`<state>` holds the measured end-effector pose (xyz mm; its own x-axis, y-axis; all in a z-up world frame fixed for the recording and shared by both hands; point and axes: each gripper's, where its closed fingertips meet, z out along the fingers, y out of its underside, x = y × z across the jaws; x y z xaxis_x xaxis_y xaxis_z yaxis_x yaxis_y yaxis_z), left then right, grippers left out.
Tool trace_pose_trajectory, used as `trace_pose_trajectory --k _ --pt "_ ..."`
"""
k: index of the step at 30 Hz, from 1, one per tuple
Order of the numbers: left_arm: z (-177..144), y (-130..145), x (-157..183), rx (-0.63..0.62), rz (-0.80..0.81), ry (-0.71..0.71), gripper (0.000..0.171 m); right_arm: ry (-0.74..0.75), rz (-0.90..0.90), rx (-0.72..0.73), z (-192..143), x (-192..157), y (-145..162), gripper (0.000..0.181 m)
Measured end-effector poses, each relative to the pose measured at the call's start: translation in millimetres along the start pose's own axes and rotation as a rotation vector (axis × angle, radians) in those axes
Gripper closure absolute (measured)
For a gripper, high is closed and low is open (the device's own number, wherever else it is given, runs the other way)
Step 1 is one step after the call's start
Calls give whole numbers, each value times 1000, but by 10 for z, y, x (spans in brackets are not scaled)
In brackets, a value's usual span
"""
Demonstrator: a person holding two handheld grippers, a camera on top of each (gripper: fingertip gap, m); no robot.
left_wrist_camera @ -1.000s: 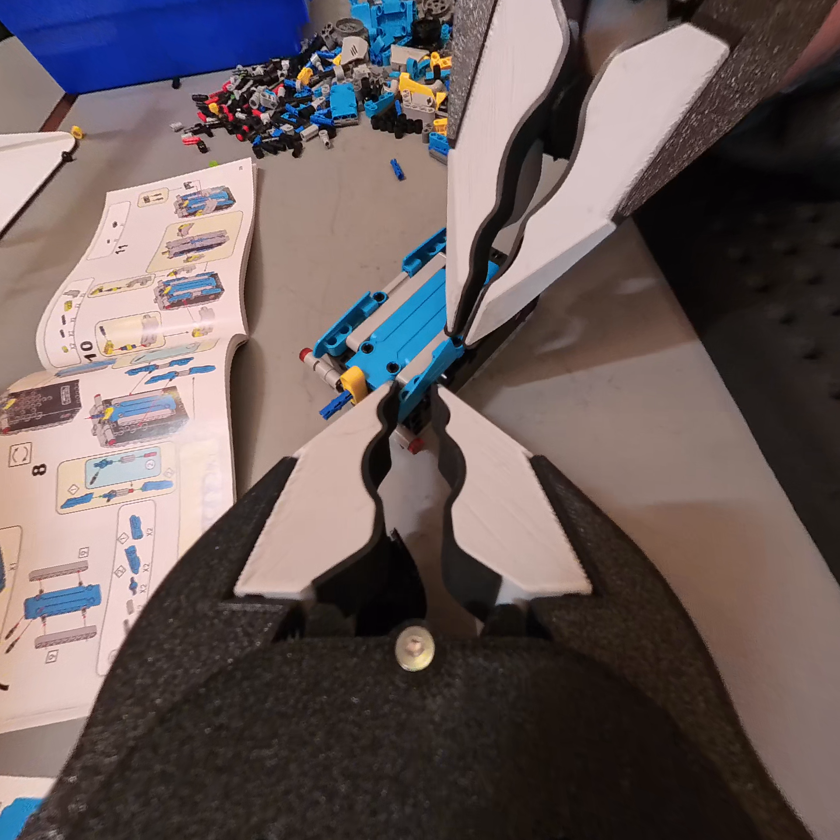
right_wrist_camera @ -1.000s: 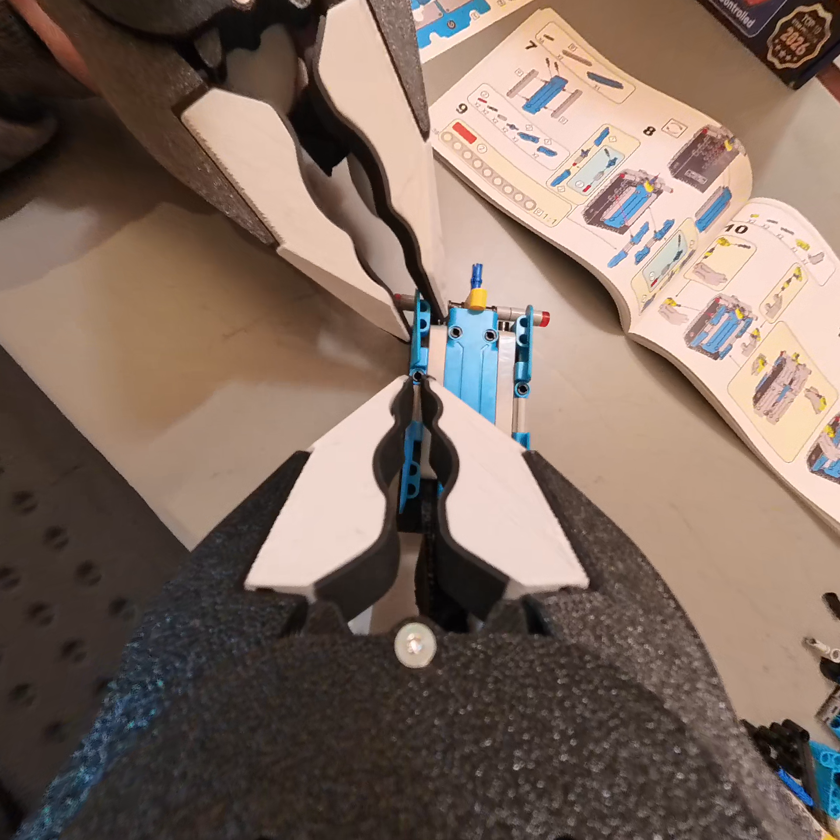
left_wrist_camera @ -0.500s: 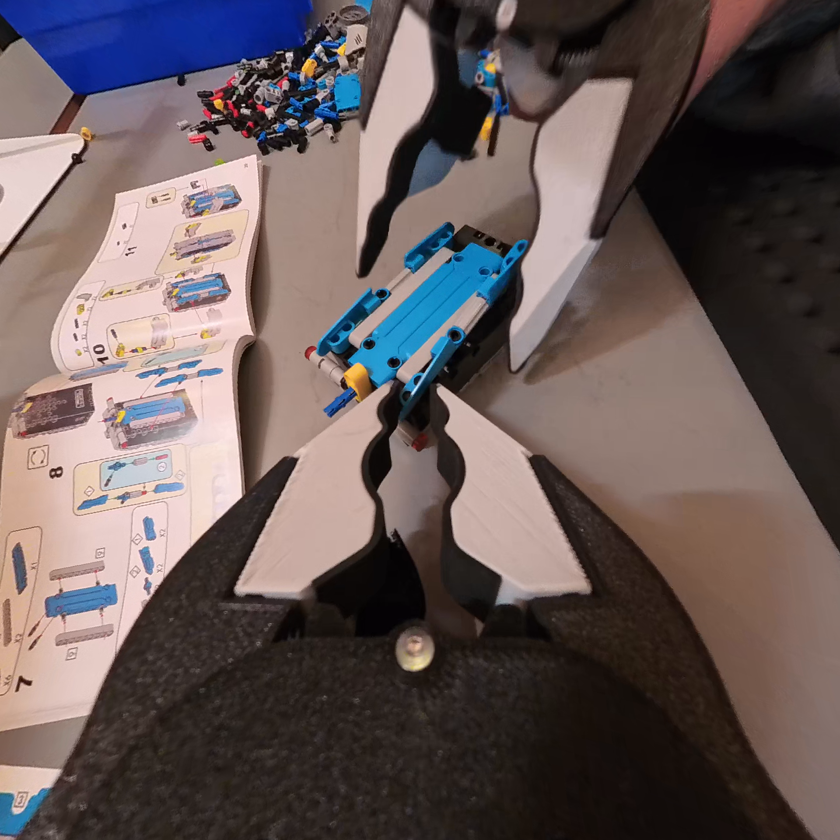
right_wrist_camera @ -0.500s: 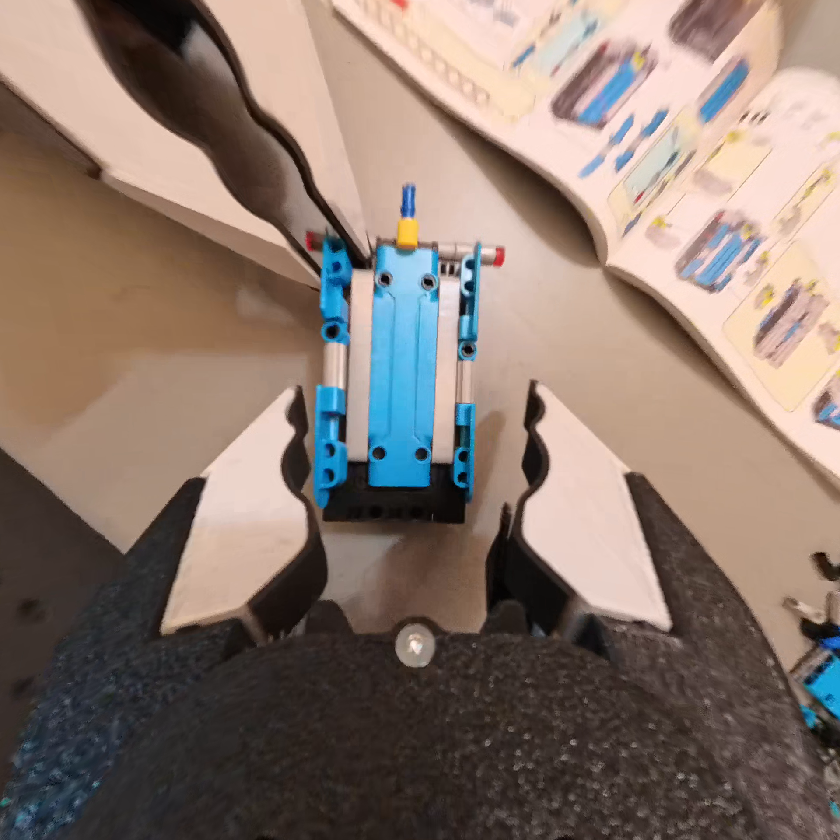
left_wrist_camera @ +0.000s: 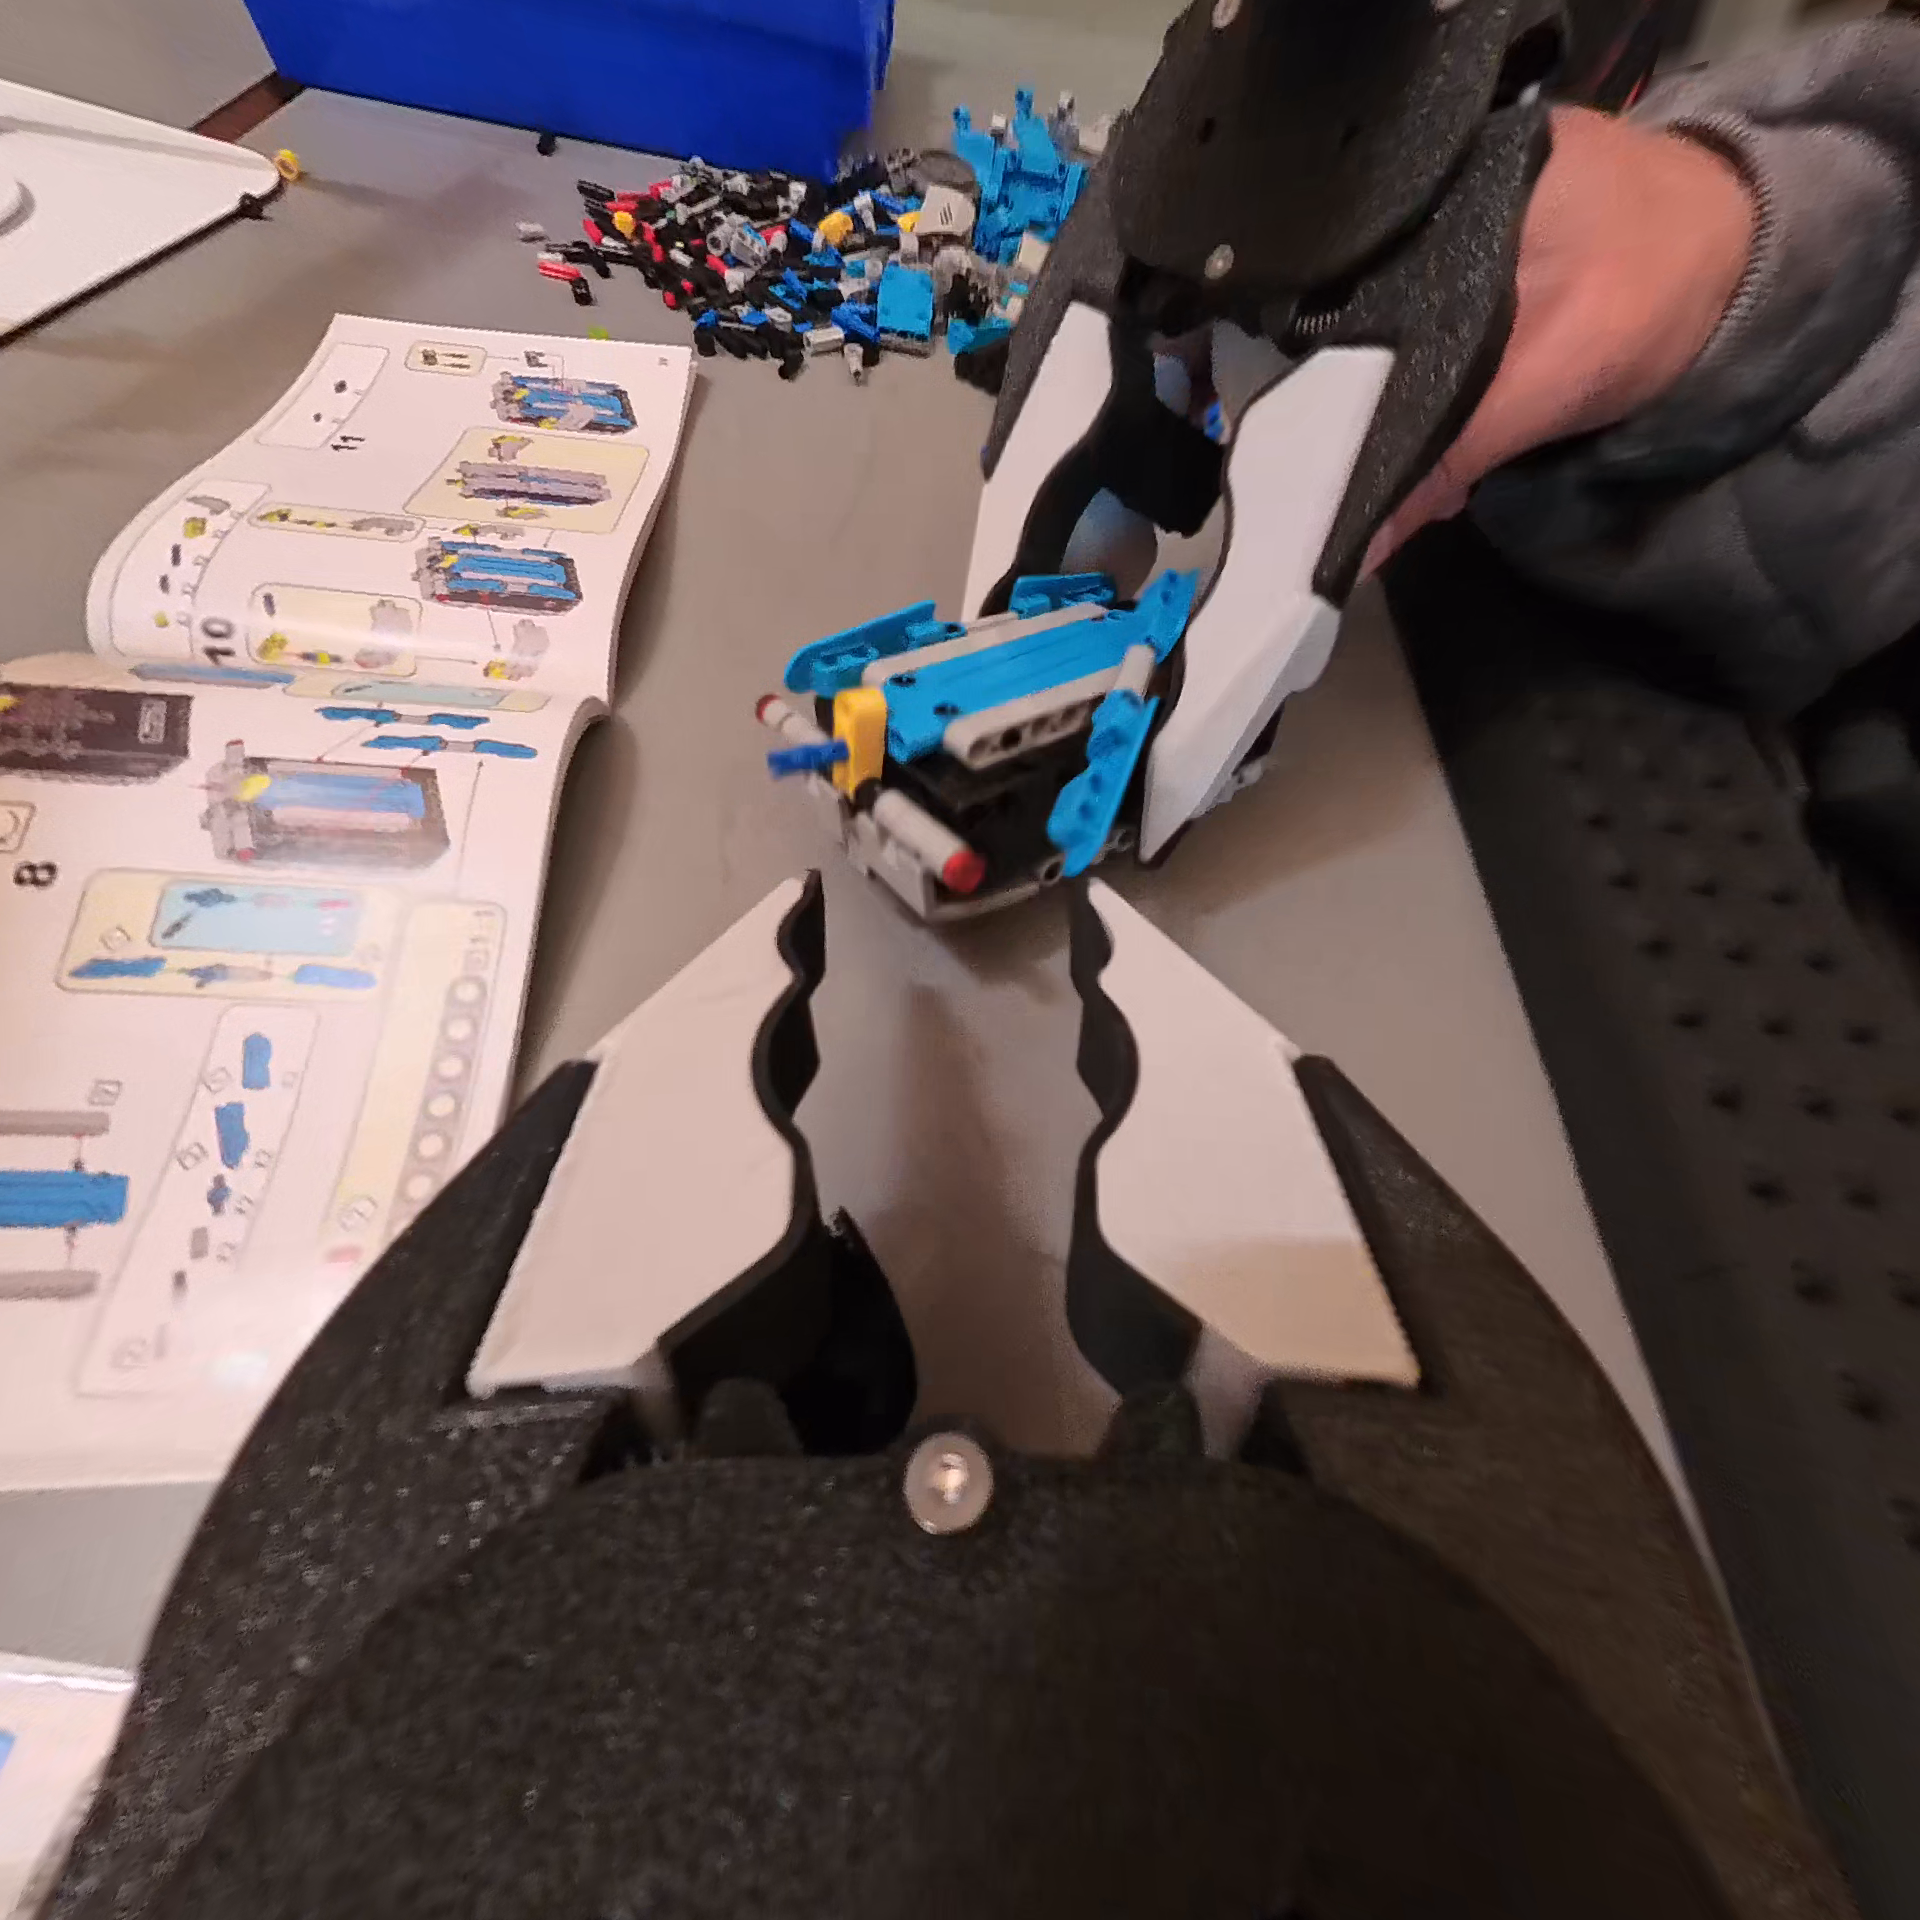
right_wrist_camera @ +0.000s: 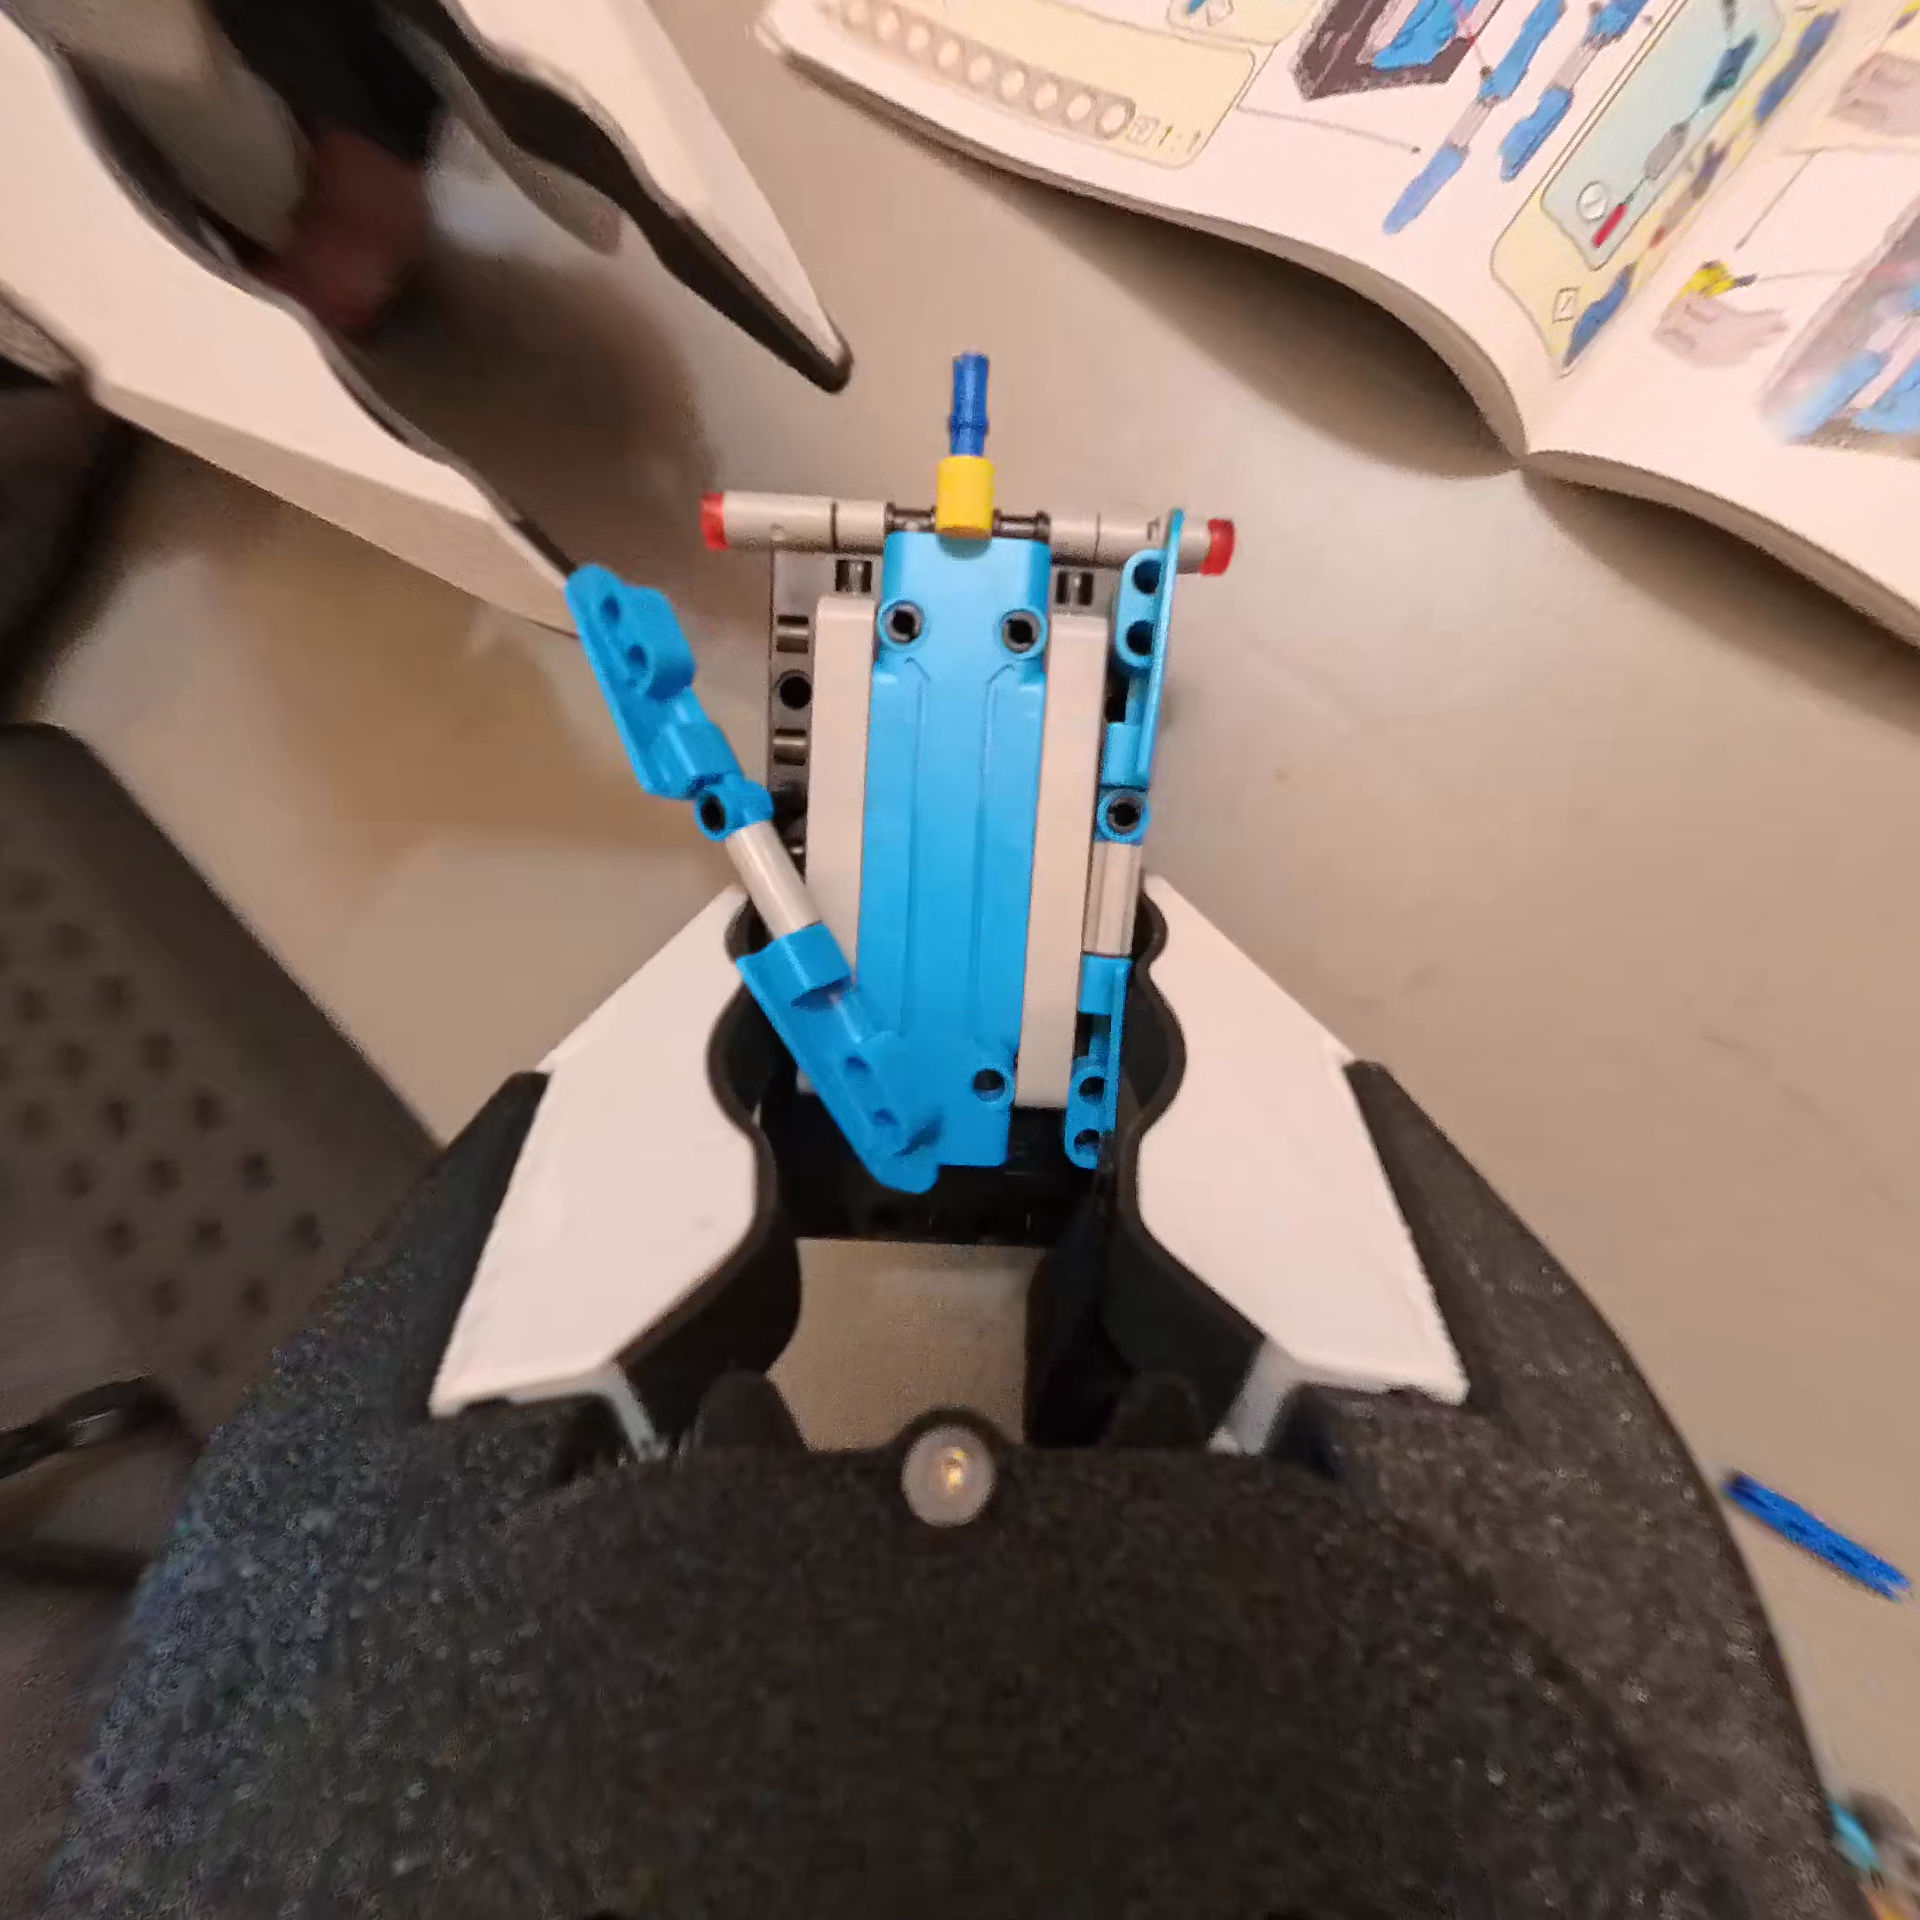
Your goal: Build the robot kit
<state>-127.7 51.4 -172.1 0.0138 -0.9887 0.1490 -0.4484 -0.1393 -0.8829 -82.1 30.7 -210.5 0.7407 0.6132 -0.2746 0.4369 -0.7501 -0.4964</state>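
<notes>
A small brick model (left_wrist_camera: pixel 987 717) of blue, grey and black pieces, with a red-tipped axle and a yellow piece at its front, sits tilted on the grey table (left_wrist_camera: pixel 831 499). My right gripper (right_wrist_camera: pixel 945 914) is shut on the model's rear end (right_wrist_camera: pixel 956 831), one finger on each side. Its white fingers (left_wrist_camera: pixel 1247 623) show in the left wrist view. A blue side beam (right_wrist_camera: pixel 665 707) sticks out at an angle. My left gripper (left_wrist_camera: pixel 945 899) is open and empty, its tips just short of the model's front. It also shows in the right wrist view (right_wrist_camera: pixel 665 187).
An open instruction booklet (left_wrist_camera: pixel 312 727) lies left of the model and also shows in the right wrist view (right_wrist_camera: pixel 1558 208). A pile of loose pieces (left_wrist_camera: pixel 831 260) and a blue bin (left_wrist_camera: pixel 582 62) are at the back. A dark perforated mat (left_wrist_camera: pixel 1714 1039) borders the table. A loose blue pin (right_wrist_camera: pixel 1813 1532) lies nearby.
My right gripper let go of the side beam, opened, then closed round the model's rear. My left gripper opened and drew back from the front. The side beam swung outward and the model tilted.
</notes>
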Motion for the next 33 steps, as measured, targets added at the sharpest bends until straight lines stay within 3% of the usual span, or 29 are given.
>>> trace_pose_trajectory --k 3,6,8,11,15,17,20,23,26,28,30,33 --pt "-119 -67 28 74 -98 25 109 -139 50 64 -144 -119 -65 115" --pt "-255 -379 123 285 -226 98 88 -261 65 146 -348 -320 -205 115" --pt "-262 -489 230 392 -333 184 70 -261 38 171 -458 -401 -267 115" --pt "-211 -589 474 491 -495 369 58 -295 16 219 -631 -556 -372 114" --pt "-486 -887 610 737 -602 567 61 -415 38 282 -849 -748 -475 115" --pt "-585 -922 569 802 -619 591 73 -491 69 314 -945 -828 -515 115" --pt "-452 -864 570 759 -532 497 78 -572 98 342 -1044 -921 -552 112" --pt "-469 -990 583 834 -544 496 66 -528 90 350 -1012 -924 -567 114" --pt "-376 -1027 584 852 -565 455 68 -527 119 363 -962 -929 -589 115" --pt "-332 -1038 585 856 -581 447 79 -505 125 349 -875 -927 -572 112" --pt "-313 -1016 575 846 -603 470 103 -494 141 341 -797 -941 -565 114" --pt "-285 -953 551 815 -707 544 106 -471 180 330 -725 -906 -566 114"
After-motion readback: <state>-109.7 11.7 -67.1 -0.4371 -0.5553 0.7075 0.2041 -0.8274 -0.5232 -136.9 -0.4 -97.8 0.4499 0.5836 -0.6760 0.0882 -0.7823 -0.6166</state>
